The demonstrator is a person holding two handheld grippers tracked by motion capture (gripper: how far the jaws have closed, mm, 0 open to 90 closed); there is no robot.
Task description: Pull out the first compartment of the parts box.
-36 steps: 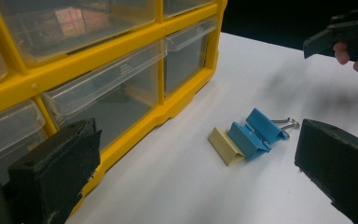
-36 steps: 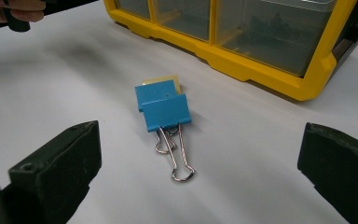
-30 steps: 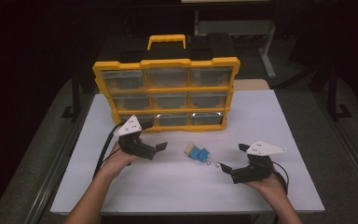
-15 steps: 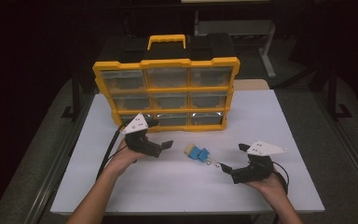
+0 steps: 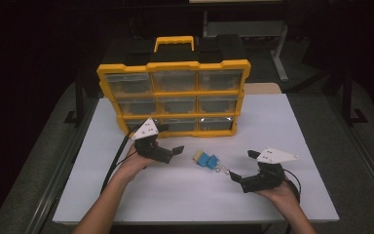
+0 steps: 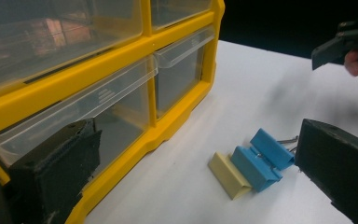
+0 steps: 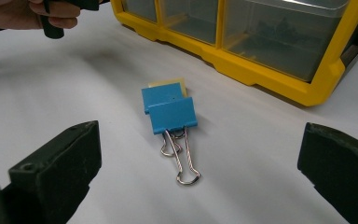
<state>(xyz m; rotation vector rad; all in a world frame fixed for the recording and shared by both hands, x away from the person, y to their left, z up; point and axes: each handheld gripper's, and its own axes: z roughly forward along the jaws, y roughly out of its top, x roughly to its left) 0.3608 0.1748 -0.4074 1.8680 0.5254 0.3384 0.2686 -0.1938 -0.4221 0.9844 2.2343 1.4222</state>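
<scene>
Clips: two blue, one pale yellow, folded metal, wire handles
Left gripper: jaws apart
Right gripper: jaws apart

A yellow drawer organizer with clear drawers stands upright on the white table

Both forearms bare, no sleeves in the high view. Left gripper, lower left of centre: black angular body, grey three-cornered plate on top with small dark dots, black cable trailing toward the bottom left. Right gripper, lower right: same black body, same grey plate, black cable looping at its right side. In the gripper views the jaws are thick, blocky, matte black with worn edges; a round hole marks each lower-left jaw.
</scene>
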